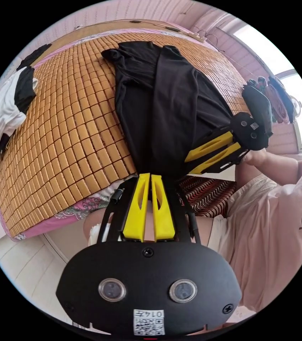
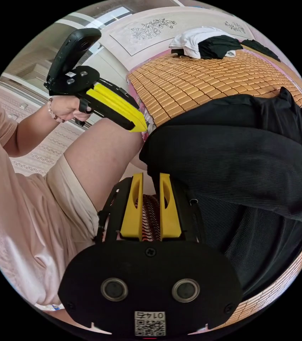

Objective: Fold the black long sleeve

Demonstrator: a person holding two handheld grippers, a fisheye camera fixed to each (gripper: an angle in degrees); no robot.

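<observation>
2 tools on 1 black long sleeve [image 1: 165,106], which lies folded lengthwise on a bamboo mat [image 1: 69,135] covering the bed, its near hem at the bed edge. Left gripper view: left tool [image 1: 150,176] at 6 o'clock, yellow jaws nearly together, tips at the garment's hem; fabric looks pinched between them, though the contact point is dark. Right tool [image 1: 190,161] enters from 3 o'clock, jaws close together, tips against the same hem just beside the left one, held by a person's hand [image 1: 255,156]. A pile of white and black clothes [image 1: 10,103] sits at 9 o'clock near the mat's edge, well apart from the shirt. Right gripper view: right tool [image 2: 150,177] at 6 o'clock, jaws slightly apart, a narrow gap showing striped cloth [image 2: 151,216] below; garment edge sits at the tips, grip cannot be told. Left tool [image 2: 142,126] at 10 o'clock, jaws pressed together, tips at the shirt's corner by the bed edge. Person's leg [image 2: 101,160] beside the bed.
</observation>
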